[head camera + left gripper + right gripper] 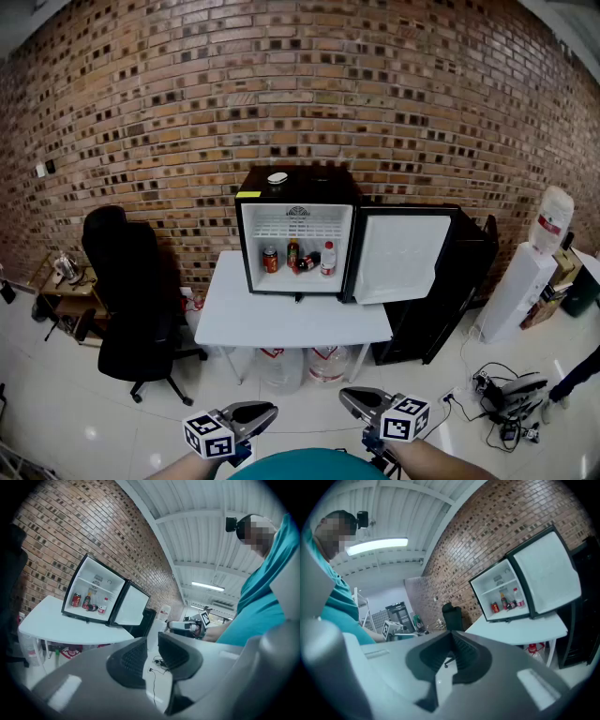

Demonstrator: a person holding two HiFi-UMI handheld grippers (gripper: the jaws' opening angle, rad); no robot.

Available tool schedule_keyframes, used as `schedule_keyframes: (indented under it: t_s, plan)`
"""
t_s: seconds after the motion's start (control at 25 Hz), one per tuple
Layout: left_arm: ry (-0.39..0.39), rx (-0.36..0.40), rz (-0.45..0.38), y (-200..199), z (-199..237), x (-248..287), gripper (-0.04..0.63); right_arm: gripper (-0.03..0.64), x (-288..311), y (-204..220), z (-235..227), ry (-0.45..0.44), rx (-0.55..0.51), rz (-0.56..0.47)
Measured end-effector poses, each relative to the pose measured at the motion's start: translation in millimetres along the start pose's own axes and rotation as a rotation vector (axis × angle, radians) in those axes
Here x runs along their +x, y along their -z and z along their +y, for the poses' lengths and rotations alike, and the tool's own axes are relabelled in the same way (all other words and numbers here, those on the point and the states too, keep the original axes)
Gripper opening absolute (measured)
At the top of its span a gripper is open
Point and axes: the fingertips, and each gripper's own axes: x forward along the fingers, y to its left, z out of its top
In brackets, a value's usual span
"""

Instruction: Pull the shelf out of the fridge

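- A brick wall (300,84) closes the far side of a room with a pale glossy floor (84,412).
- The left hand-held gripper (270,410), at the near edge, has its jaws slightly spread, with only floor showing between them.
- The right hand-held gripper (343,397), just beside it, has its jaw tips pressed together on nothing.
- Both are well apart from the white desk (281,323) farther off.
- A small black fridge (298,183) stands on the desk's far side, its door (403,253) swung open to the right.
- The shelf (96,581) sits inside the fridge, across the upper part.
- Below the shelf stand a red can (270,260), a dark bottle (293,253) and a clear bottle (328,258).
- A black office chair (131,291) stands left of the desk, and a water dispenser (530,272) is far right.
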Motion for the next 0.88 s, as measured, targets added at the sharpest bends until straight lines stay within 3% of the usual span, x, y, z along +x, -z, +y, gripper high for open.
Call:
schedule_keyframes:
  t_s: [0.48,0.64,0.88]
  plan:
    - [-0.019,0.010,0.004,7,-29,62,0.066,0.002,-34,-15,-43,-0.041,-0.027,0.019]
    - [-0.044,0.008,-0.002,4,-11,59,0.066,0.002,-19,-19,-51,-0.050,-0.034,0.032]
    - [-0.044,0.027,-0.034,-27,51,48,0.066,0.003,34,-39,-64,-0.025,-0.070,0.052]
